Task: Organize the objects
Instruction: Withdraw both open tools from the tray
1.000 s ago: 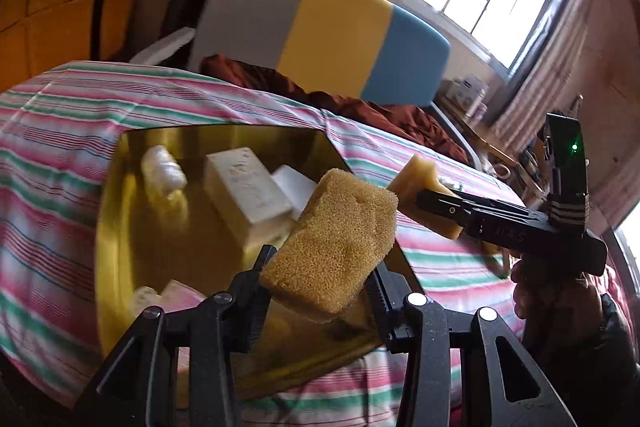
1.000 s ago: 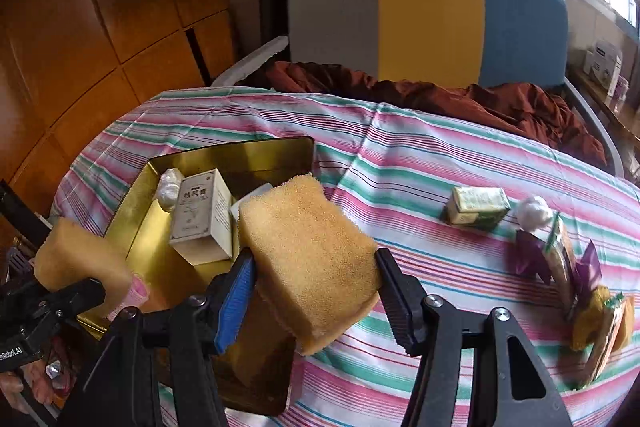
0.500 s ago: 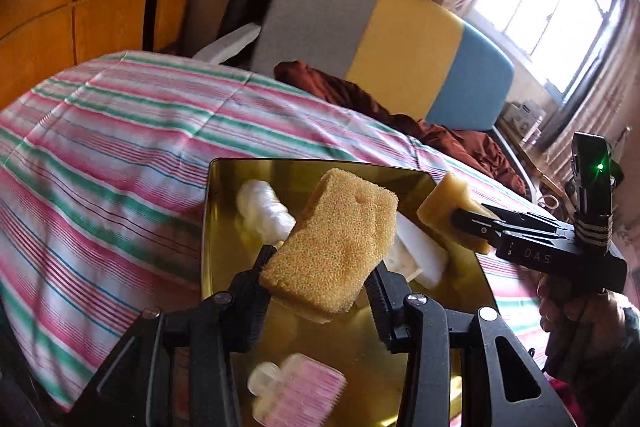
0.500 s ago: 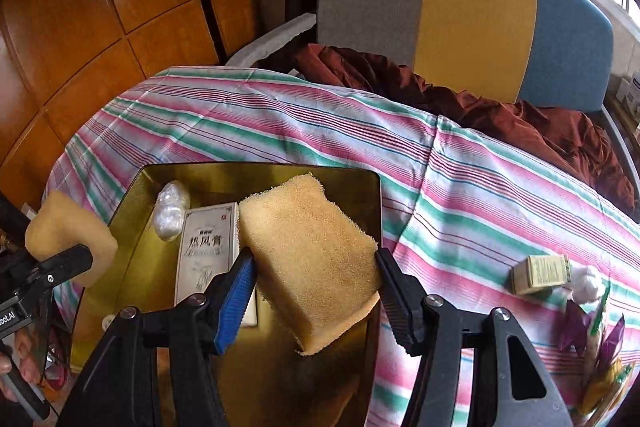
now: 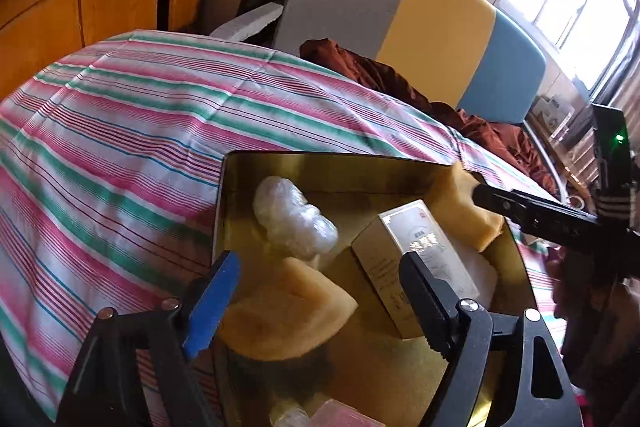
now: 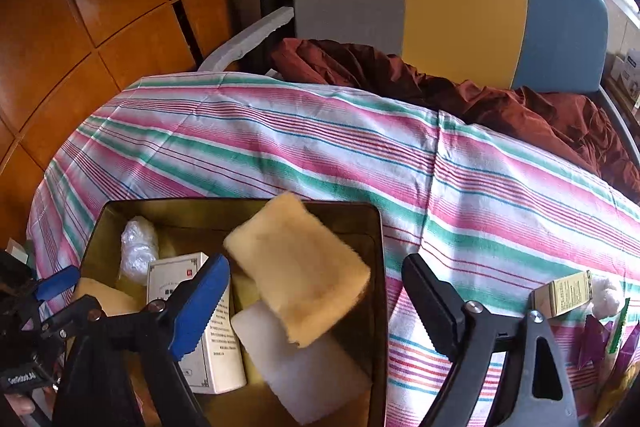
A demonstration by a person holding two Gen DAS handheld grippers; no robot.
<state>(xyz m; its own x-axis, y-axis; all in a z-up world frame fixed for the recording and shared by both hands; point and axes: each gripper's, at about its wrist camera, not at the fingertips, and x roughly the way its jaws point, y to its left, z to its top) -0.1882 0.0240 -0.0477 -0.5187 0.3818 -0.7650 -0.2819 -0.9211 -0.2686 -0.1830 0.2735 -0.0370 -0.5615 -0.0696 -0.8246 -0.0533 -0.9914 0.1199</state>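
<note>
A: Where are the things placed, from the largest down?

B: The worktop is covered with a striped cloth, and the gold tray is set at its 7 o'clock side. The right sponge is seen blurred between the jaws of the right claw. The jaws are opening and no pad is pressed on it. The left sponge is found in the tray under the left claw, at 6 o'clock of the plastic bundle. That claw is also opening, with nothing gripped.

A: What could be spoiled from here?

B: The right sponge is released close to the tray's 3 o'clock wall, above the white block. It could be bounced off this block and thrown over the rim onto the cloth. A soft sponge could also be caught on a toothed pad if a claw is drawn back too early. The white box could be knocked, because both claws are crowded over one tray.
</note>
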